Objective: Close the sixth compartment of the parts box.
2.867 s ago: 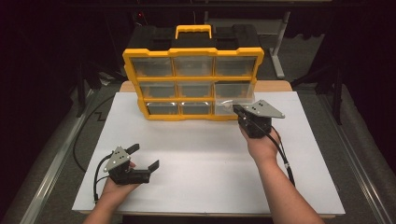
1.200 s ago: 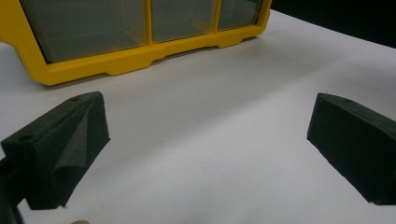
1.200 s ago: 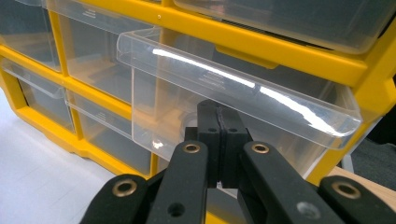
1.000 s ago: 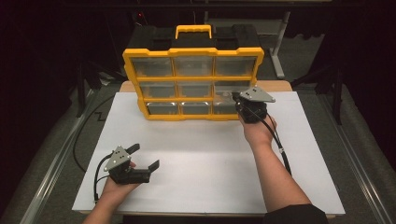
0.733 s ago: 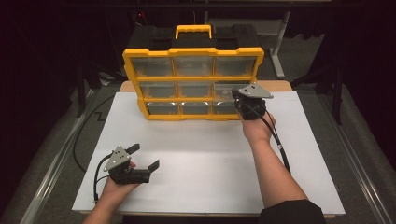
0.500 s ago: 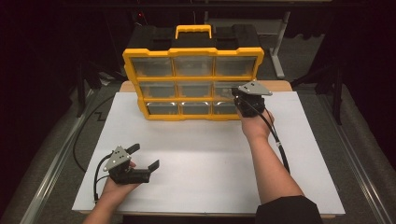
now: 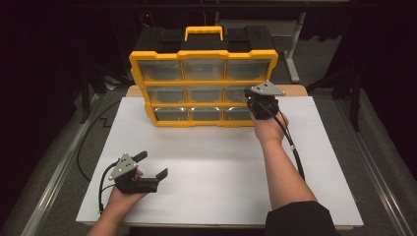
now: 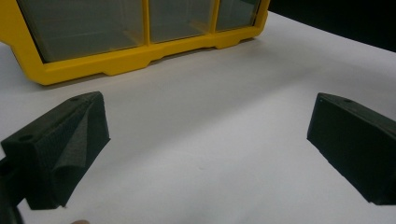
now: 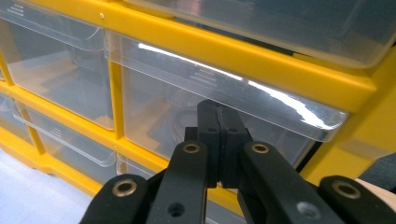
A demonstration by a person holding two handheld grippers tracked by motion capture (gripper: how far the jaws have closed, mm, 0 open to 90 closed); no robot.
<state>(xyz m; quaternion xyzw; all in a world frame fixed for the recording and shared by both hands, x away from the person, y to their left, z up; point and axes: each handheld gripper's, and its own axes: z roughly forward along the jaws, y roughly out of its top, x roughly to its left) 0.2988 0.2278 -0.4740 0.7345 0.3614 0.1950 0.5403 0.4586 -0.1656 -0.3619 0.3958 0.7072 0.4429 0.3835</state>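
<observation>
Clear drawer [image 9: 224, 116], shut right gripper [image 9: 218, 122] against it

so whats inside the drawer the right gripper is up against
The right gripper, jaws shut, sits at the middle-right clear drawer of the yellow organizer. Through the plastic only a faint curved shape shows; the jaws and glare cover the rest.

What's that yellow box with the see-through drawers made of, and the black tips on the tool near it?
The yellow box looks like moulded plastic with a smooth, slightly glossy finish and rounded edges. Its drawers seem to be clear, shiny plastic: you see through them, and light glints along the lips. The right tool has matte black tips, probably plastic or rubber; that is hard to tell.
</observation>
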